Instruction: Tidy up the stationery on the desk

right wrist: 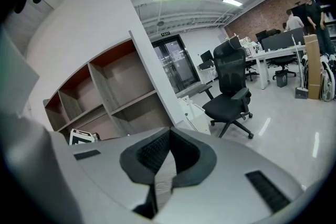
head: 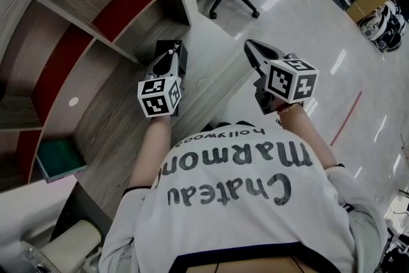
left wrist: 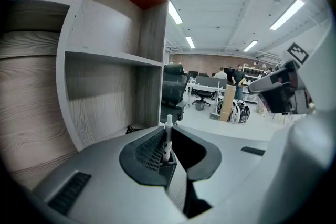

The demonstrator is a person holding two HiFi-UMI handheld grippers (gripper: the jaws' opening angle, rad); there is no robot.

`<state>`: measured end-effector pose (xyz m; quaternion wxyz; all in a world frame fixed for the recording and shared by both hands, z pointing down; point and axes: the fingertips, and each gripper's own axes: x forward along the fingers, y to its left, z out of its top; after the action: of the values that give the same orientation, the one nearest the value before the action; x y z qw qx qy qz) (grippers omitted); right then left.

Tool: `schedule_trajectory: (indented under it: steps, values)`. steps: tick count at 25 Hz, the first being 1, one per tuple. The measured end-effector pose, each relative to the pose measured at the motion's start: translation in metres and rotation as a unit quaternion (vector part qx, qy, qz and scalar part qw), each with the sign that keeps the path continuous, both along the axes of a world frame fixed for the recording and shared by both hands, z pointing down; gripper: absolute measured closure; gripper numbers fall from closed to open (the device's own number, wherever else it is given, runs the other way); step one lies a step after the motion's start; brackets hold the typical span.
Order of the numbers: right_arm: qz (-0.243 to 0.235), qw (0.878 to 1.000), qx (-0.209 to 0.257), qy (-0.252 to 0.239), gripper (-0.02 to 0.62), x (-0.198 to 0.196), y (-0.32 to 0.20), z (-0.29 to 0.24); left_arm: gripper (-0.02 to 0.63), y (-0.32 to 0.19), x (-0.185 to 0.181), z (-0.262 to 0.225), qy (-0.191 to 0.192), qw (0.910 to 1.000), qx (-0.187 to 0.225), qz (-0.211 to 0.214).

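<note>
Left gripper (head: 170,58), reached out over the wood-grain desk (head: 211,77) at the near end of the shelf unit (head: 96,16). Its jaws were seen closed down to the width of a white pen (left wrist: 167,139), which was gripped upright with its lower end inside a small black pen holder (left wrist: 169,169). The holder was stood on the desk directly under the jaw tips. The right gripper (right wrist: 169,136) was held well to the right, beyond the desk edge and above the floor; its jaws were pressed together and nothing was carried. The main risk was judged to be the light holder being tipped or dragged, should the pen be pushed sideways against its wall or the jaws be drawn back before they were fully parted. Because the holder was not steadied by the right gripper, such a nudge could not be resisted. A pen let go while tilted might also be leaned over the rim and spilled onto the desk.
</note>
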<state>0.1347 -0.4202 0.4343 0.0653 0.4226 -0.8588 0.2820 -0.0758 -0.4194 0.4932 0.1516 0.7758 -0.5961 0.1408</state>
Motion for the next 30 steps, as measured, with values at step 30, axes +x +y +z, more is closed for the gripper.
schedule_trajectory:
  steps: [30]
  values:
    - [0.006,1.000,-0.019,-0.003,0.584,0.013,-0.002,0.016,0.552,-0.007,0.003,0.034,-0.026,0.9977,-0.060,-0.016]
